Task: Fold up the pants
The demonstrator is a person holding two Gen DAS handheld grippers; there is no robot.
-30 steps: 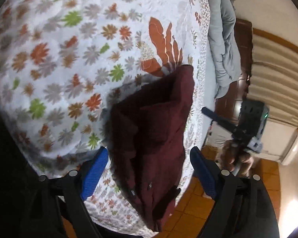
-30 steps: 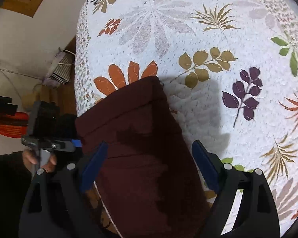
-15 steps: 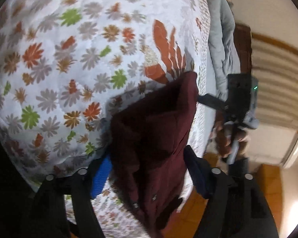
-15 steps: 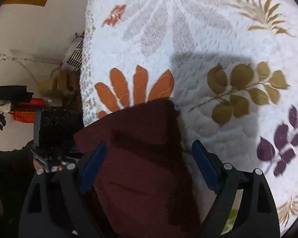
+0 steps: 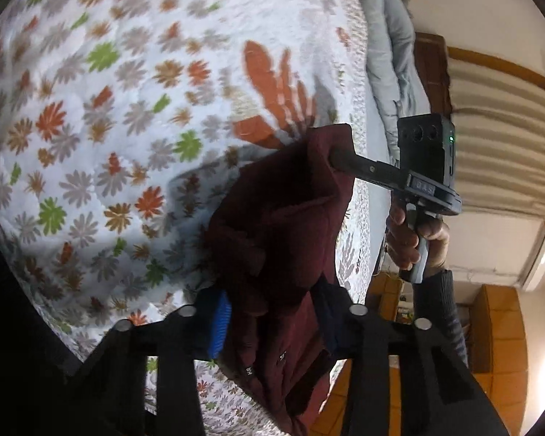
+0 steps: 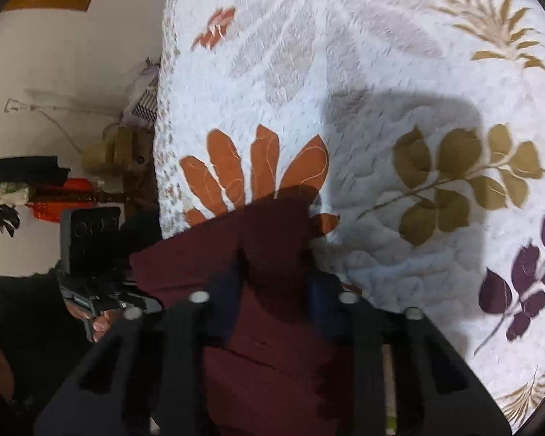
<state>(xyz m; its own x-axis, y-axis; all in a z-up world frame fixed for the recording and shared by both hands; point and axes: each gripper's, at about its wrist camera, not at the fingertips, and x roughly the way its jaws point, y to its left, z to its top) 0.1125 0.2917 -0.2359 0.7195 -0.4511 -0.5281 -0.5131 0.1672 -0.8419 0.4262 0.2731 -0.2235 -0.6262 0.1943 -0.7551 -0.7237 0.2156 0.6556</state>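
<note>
Dark maroon pants (image 5: 279, 225) lie folded at the edge of a floral bedspread (image 5: 109, 109), one end hanging over the side. My left gripper (image 5: 272, 323) is closing, and the fabric near the waistband is bunched between its blue pads. In the right wrist view the pants (image 6: 272, 345) fill the lower middle. My right gripper (image 6: 274, 290) is closing over their far corner with cloth pinched between its fingers. A hand (image 5: 410, 239) holds that right gripper, whose finger (image 5: 356, 163) reaches into the same corner.
A grey blanket (image 5: 392, 54) lies along the bed's far side. Beyond it are a striped curtain (image 5: 501, 145) and an orange tiled floor (image 5: 501, 327). Household clutter (image 6: 116, 152) stands against the wall beside the bedspread (image 6: 381, 72).
Both pairs of jaws have narrowed from wide open onto the maroon fabric. The right gripper came down and forward to the pants' far corner, and the cloth bunched up.
</note>
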